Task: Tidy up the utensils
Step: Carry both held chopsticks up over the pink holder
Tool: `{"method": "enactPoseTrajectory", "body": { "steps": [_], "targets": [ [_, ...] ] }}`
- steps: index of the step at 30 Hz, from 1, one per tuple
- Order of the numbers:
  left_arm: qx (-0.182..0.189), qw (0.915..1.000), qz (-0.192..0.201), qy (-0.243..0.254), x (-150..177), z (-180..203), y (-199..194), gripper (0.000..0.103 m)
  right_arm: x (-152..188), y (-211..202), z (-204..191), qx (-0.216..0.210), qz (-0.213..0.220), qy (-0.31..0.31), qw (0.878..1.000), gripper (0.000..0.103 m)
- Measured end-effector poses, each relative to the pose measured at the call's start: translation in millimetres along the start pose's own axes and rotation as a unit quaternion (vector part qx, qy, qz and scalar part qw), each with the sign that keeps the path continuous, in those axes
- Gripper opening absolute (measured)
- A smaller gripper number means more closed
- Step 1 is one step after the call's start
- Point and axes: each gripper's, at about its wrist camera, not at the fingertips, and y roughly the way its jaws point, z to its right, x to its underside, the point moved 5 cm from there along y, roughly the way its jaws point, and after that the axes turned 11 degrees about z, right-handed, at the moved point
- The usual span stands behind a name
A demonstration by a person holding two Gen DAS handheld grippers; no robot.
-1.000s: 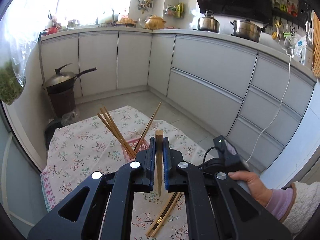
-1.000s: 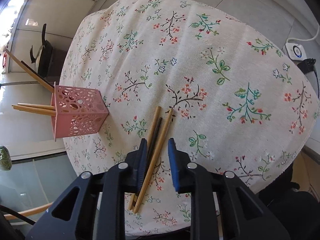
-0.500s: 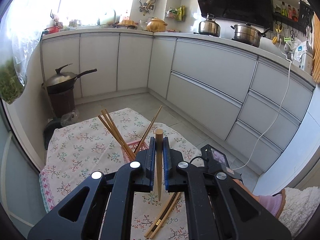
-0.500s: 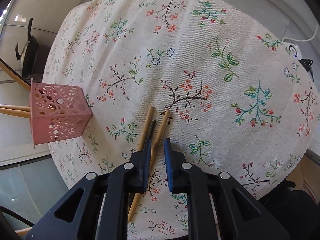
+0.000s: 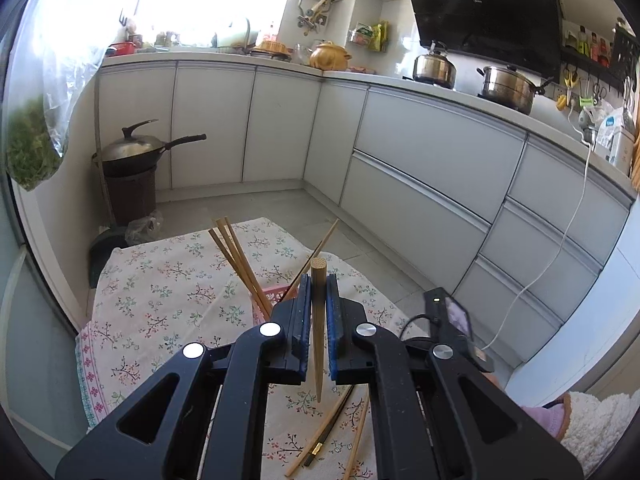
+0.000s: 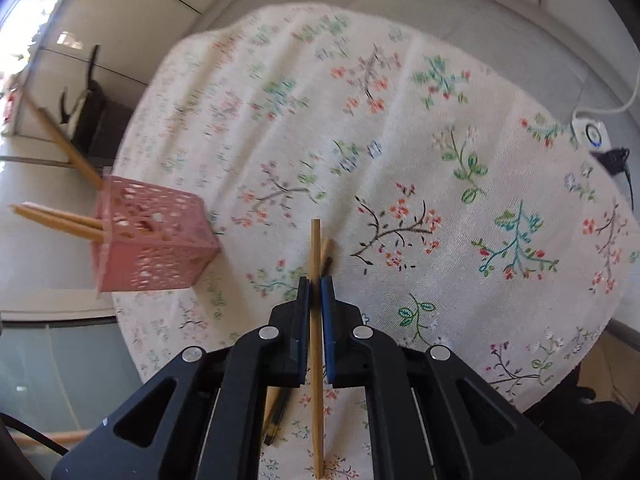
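Observation:
My left gripper (image 5: pixel 318 284) is shut on a wooden chopstick (image 5: pixel 318 320) and holds it upright above the floral tablecloth (image 5: pixel 168 280). The pink perforated holder (image 5: pixel 276 294) with several chopsticks (image 5: pixel 236 256) in it stands just beyond the left fingertips. My right gripper (image 6: pixel 315 285) is shut on another wooden chopstick (image 6: pixel 316 248), lifted off the cloth. Two more chopsticks, one wooden (image 6: pixel 326 246) and one dark (image 6: pixel 280 420), lie on the cloth beneath it. The pink holder (image 6: pixel 152 240) is to the left in the right wrist view.
White kitchen cabinets (image 5: pixel 420 152) run along the back and right. A wok on a dark stand (image 5: pixel 132 160) sits on the floor at the left. A white cable (image 5: pixel 560 240) hangs by the right cabinets. A power strip (image 6: pixel 592 130) lies past the table edge (image 6: pixel 560 368).
My right gripper has closed on one wooden chopstick from the pile and lifted it off the cloth. My left gripper has held its chopstick steady.

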Motion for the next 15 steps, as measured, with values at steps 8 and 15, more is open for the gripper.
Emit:
{"method": "enactPoseTrajectory", "body": {
  "steps": [8,15],
  "targets": [
    [-0.025,0.9988,0.025,-0.033,-10,-11,-8,0.007,-10,-70,-5,-0.053,0.076,-0.043,0.995,0.006],
    [-0.045,0.9969,0.029,-0.059,-14,-18,-6,0.006,-20,-116,-14,-0.089,0.122,-0.067,0.986,0.006]
  ]
}}
